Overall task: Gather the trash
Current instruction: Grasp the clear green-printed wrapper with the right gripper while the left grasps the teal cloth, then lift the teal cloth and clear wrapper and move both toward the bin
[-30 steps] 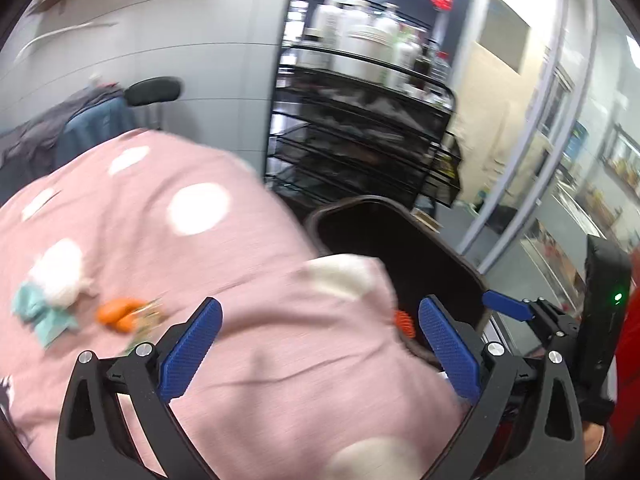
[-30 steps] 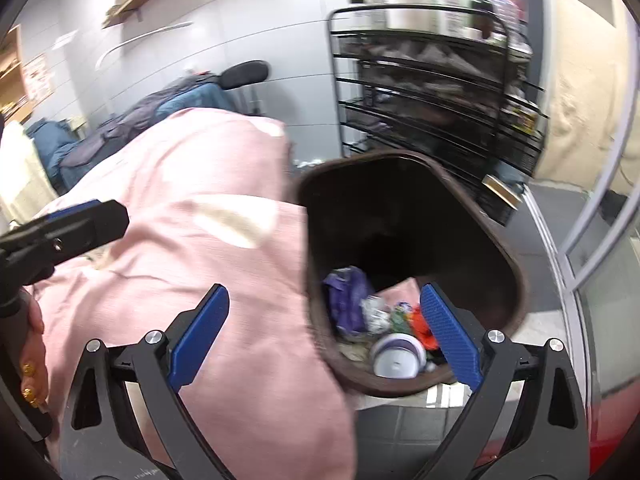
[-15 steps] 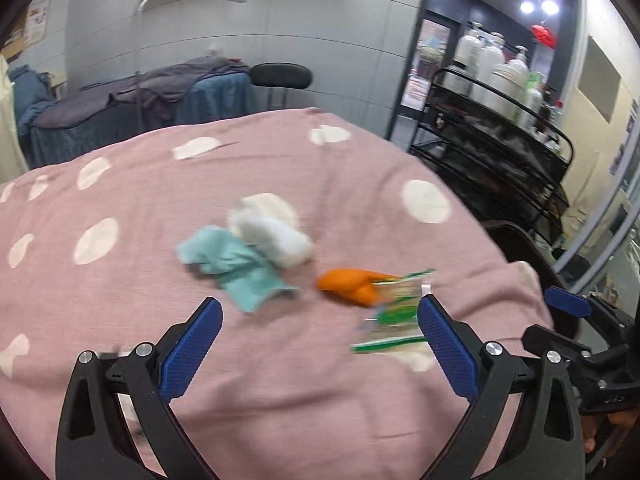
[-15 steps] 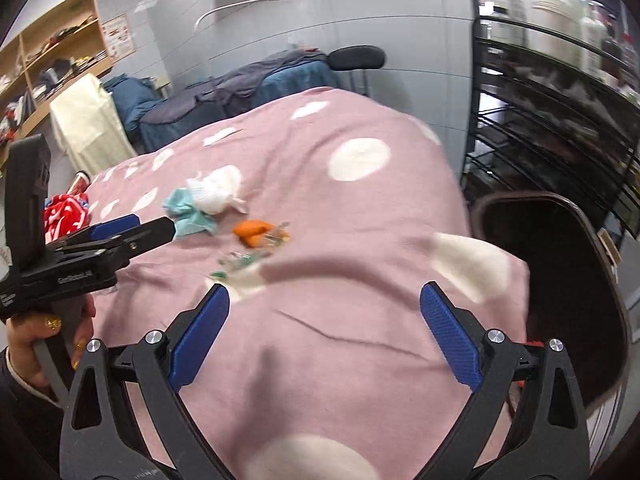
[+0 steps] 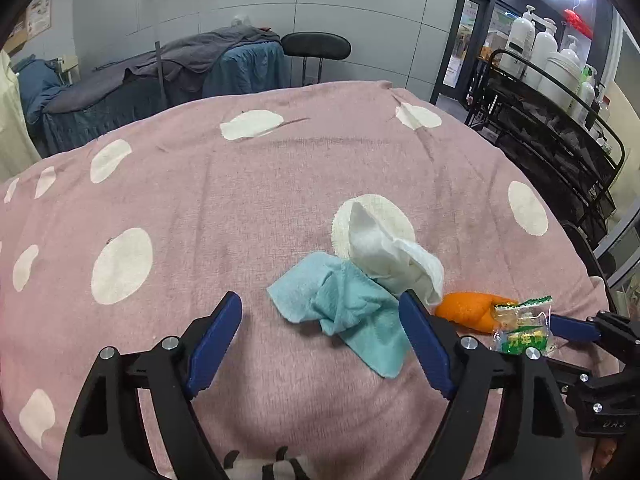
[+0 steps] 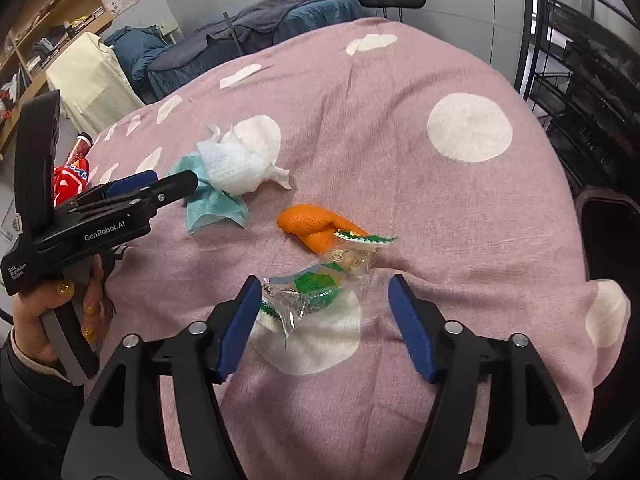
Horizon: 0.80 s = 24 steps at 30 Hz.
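1. Pink polka-dot blanket (image 5: 248, 208) covers your tabletop.
2. Your left gripper (image 5: 320, 340) fingers are closing, empty; the teal cloth (image 5: 348, 312) lies between them.
3. Your right gripper (image 6: 322, 324) fingers are closing, empty, around the clear wrapper (image 6: 304, 292); orange peel (image 6: 316, 226) lies just beyond.

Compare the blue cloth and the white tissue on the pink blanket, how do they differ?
The blue cloth lies spread and fairly flat; the white tissue is bunched into a raised wad. The cloth is light blue and fuzzy, the tissue white. Both are crumpled and touch each other on the blanket.
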### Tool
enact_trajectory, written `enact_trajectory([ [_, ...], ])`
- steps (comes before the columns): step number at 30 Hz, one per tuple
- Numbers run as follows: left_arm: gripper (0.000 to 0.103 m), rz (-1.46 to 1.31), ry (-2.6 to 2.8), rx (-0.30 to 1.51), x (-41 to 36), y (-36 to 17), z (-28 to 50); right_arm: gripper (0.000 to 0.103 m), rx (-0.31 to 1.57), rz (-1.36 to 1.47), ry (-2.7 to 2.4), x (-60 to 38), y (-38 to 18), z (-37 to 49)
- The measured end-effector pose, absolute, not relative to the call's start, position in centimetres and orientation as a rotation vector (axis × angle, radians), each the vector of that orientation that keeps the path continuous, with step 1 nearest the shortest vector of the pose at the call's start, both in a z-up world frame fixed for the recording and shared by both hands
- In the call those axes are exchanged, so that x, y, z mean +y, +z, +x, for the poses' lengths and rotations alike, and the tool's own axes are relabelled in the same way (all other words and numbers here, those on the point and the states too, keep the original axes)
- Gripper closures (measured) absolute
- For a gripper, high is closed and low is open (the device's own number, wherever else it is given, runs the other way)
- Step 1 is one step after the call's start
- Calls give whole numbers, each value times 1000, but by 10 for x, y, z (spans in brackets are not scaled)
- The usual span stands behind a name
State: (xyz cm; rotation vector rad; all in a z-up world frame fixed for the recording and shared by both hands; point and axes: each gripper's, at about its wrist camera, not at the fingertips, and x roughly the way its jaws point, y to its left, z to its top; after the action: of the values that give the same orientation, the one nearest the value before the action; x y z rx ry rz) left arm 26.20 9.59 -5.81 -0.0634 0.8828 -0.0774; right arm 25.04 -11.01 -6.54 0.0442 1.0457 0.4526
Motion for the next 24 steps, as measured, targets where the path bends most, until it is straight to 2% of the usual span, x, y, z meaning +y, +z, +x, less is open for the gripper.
enact_trajectory([
  [2,35,-61,-88,911,92,-63,268,50,1062,45,451,-107,-68,254],
  [3,38,-56,-87,913,91,-64,270,51,1066,38,451,-106,-68,255],
  [4,44,-46,-86,908,89,-64,270,55,1068,32,453,-105,-69,256],
  [5,50,-38,-91,904,87,-63,268,68,1069,31,461,-104,-70,255],
  [6,60,-38,-99,902,85,-63,267,74,1070,33,467,-105,-70,256],
  [7,73,-47,-107,901,85,-62,266,76,1067,37,472,-105,-70,254],
  [9,84,-86,-120,907,89,-62,262,77,1052,35,480,-105,-69,252],
  [16,94,-192,-125,842,102,-52,234,78,964,18,511,-107,-54,233],
  [24,97,-269,-135,761,102,-31,203,78,876,6,505,-117,-37,209],
])
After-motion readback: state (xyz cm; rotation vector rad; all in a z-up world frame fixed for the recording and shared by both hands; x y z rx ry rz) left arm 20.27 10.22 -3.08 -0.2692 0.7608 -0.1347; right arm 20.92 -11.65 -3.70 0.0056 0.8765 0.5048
